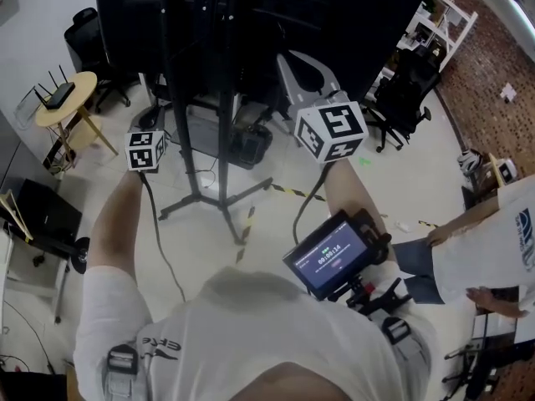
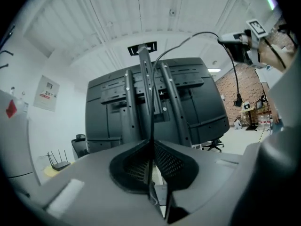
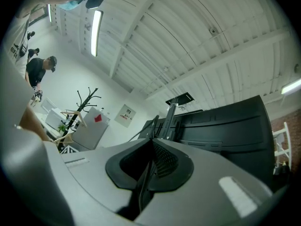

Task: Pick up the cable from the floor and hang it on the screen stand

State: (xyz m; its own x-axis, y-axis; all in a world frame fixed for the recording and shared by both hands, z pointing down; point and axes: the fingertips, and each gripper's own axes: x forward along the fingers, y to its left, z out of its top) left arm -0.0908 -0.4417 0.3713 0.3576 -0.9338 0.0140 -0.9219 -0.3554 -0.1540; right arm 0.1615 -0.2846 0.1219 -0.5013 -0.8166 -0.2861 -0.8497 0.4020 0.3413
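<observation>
A thin black cable [image 2: 188, 39] arcs in the air from my left gripper [image 2: 151, 142] up and across to my right gripper [image 2: 237, 44]. In the left gripper view the jaws are shut on the cable, which runs up out of them in front of the screen stand [image 2: 150, 93]. My right gripper [image 3: 153, 142] is also shut on the cable [image 3: 151, 126], which curls off its tip. In the head view both grippers, left [image 1: 145, 144] and right [image 1: 331, 128], are raised close to the stand's pole [image 1: 224, 98], below the black screens [image 1: 276, 15].
The stand's legs [image 1: 217, 199] spread over the floor just ahead. A round yellow table [image 1: 67, 98] stands at the left, and an office chair [image 1: 405, 90] at the right. Another person [image 1: 485, 249] stands at the right edge. Shelving [image 1: 439, 23] lines the far right.
</observation>
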